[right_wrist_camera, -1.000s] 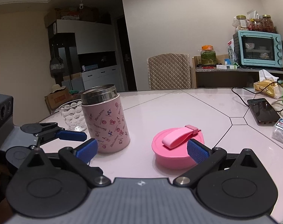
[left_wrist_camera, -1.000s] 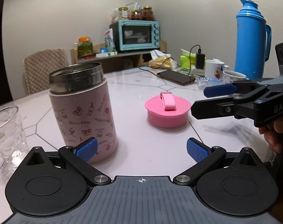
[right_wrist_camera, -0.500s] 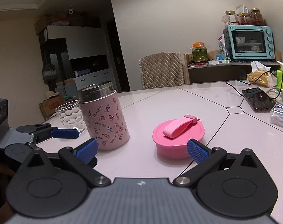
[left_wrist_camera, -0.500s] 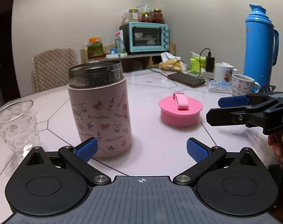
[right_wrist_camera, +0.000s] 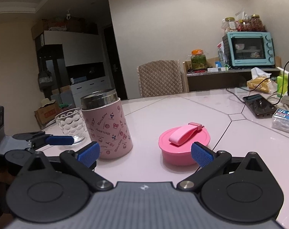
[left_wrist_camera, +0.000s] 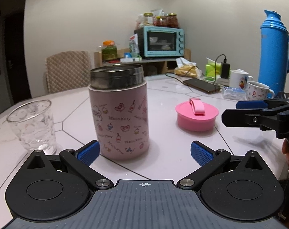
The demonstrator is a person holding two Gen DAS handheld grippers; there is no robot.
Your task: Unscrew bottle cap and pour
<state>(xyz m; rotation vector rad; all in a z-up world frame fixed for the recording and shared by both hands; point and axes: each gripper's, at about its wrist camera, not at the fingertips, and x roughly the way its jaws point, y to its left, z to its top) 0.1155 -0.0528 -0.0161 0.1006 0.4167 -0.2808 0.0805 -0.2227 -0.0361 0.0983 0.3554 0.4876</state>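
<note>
A pink Hello Kitty flask point(left_wrist_camera: 121, 118) with an open steel mouth stands upright on the table; it also shows in the right wrist view point(right_wrist_camera: 106, 126). Its pink cap point(left_wrist_camera: 197, 115) with a strap lies on the table to the flask's right, also in the right wrist view point(right_wrist_camera: 183, 143). A clear glass point(left_wrist_camera: 33, 126) stands left of the flask, seen too in the right wrist view point(right_wrist_camera: 71, 125). My left gripper point(left_wrist_camera: 143, 150) is open and empty, just in front of the flask. My right gripper point(right_wrist_camera: 143, 151) is open and empty, a little short of the cap.
A blue thermos point(left_wrist_camera: 274, 57), two mugs point(left_wrist_camera: 258, 92), a phone on a cable point(left_wrist_camera: 201, 85) and a tissue pack point(left_wrist_camera: 233, 93) crowd the table's far right. A quilted chair point(left_wrist_camera: 68, 70) stands behind the table. A shelf with a teal oven point(left_wrist_camera: 161, 41) is at the wall.
My left gripper has swung left, bringing the flask from its left side to between the fingers and closer. My right gripper has drawn back slightly from the cap. Both stay open.
</note>
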